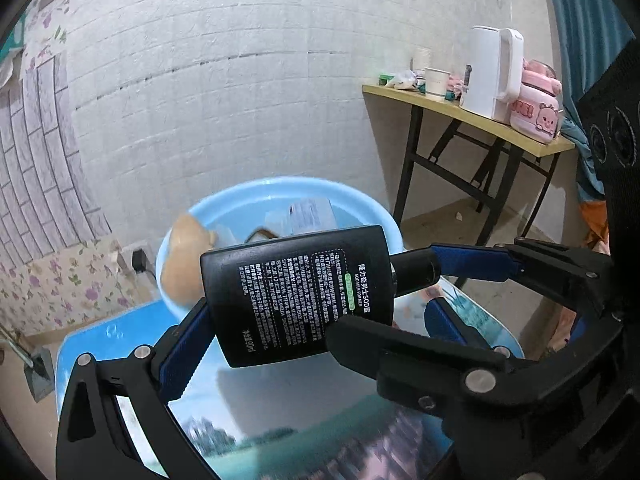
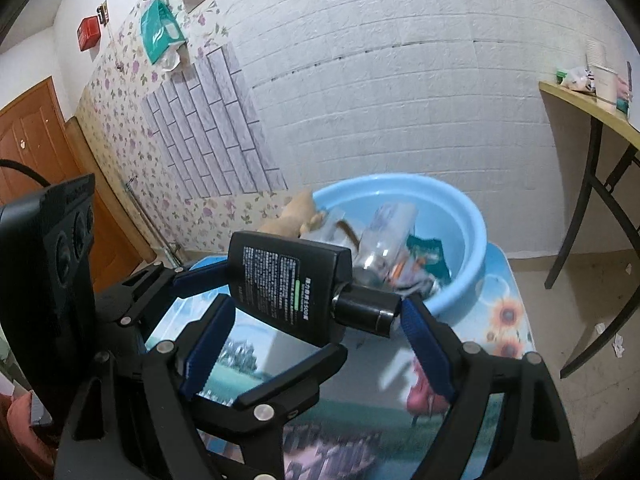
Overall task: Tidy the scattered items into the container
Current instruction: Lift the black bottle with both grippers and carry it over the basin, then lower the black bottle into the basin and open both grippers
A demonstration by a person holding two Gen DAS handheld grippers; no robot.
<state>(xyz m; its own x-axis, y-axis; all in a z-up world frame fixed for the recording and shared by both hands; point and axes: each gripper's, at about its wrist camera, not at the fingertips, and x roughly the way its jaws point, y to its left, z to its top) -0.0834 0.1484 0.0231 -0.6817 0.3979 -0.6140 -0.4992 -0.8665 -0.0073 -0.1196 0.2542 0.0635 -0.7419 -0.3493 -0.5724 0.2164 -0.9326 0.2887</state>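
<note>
A flat black bottle (image 1: 298, 294) with white print lies sideways between my left gripper's (image 1: 316, 300) blue pads, base at the left pad, black cap (image 1: 416, 270) at the right pad. It is held in the air before the light blue basin (image 1: 276, 190). In the right wrist view the same bottle (image 2: 290, 282) crosses in front of my right gripper (image 2: 308, 330), which is open, with its right pad close to the cap (image 2: 366, 312). The basin (image 2: 468, 224) holds a tan plush toy (image 2: 298, 212), a clear bottle (image 2: 384, 240) and packets.
The basin stands on a small table with a printed picture top (image 2: 360, 412). A wooden side table (image 1: 460, 110) with a white kettle (image 1: 494, 72), cups and a pink appliance stands at the right. A white tiled wall is behind.
</note>
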